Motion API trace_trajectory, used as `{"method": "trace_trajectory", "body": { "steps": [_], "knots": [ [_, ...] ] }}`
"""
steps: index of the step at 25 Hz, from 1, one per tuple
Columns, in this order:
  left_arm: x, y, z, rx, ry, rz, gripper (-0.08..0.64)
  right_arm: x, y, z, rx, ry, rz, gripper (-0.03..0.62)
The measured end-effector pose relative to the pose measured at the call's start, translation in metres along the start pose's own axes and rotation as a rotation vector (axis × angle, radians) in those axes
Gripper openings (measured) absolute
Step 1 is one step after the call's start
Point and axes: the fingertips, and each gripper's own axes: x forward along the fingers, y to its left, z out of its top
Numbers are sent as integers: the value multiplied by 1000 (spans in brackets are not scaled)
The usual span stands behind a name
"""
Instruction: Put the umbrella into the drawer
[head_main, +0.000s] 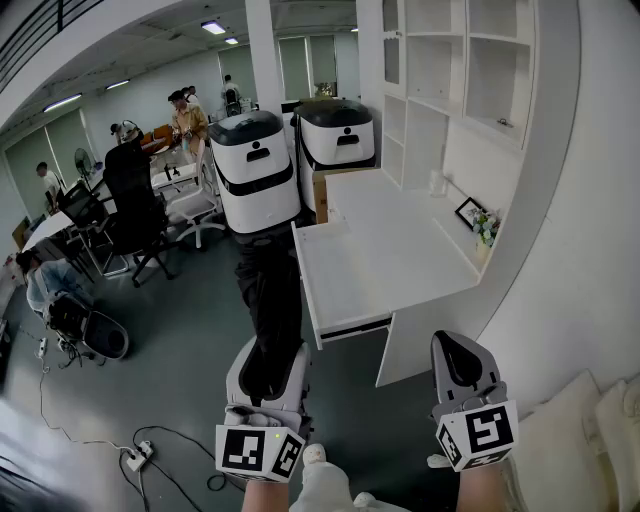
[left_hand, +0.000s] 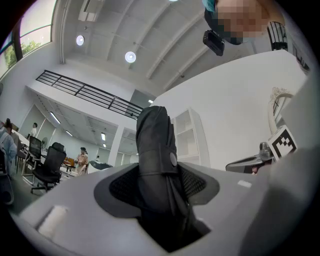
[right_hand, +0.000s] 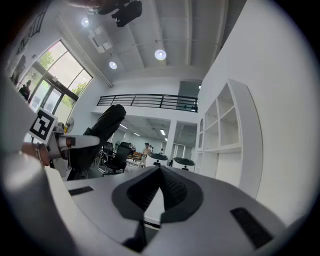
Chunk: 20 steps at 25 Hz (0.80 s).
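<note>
A folded black umbrella with a snap strap sticks out forward from my left gripper, which is shut on its lower part. In the left gripper view the umbrella fills the gap between the jaws of the left gripper. My right gripper is at the lower right, shut with nothing in it; the right gripper shows its pads meeting. The white desk stands ahead, and its drawer under the near edge shows a dark slit. The umbrella also shows at the left of the right gripper view.
Two white round-topped machines stand beyond the desk. White wall shelves rise at the right, with a picture frame and flowers on the desk's far side. Office chairs and people are at left. Cables lie on the floor.
</note>
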Motion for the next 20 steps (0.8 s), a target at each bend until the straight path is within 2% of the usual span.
{"method": "trace_trajectory", "body": {
  "steps": [12, 20],
  "knots": [
    [96, 52, -31, -37, 22, -68, 238, 99, -15, -15, 29, 19, -39, 6],
    [173, 103, -44, -58, 13, -117, 238, 186, -18, -12, -8, 35, -70, 8]
  ]
}}
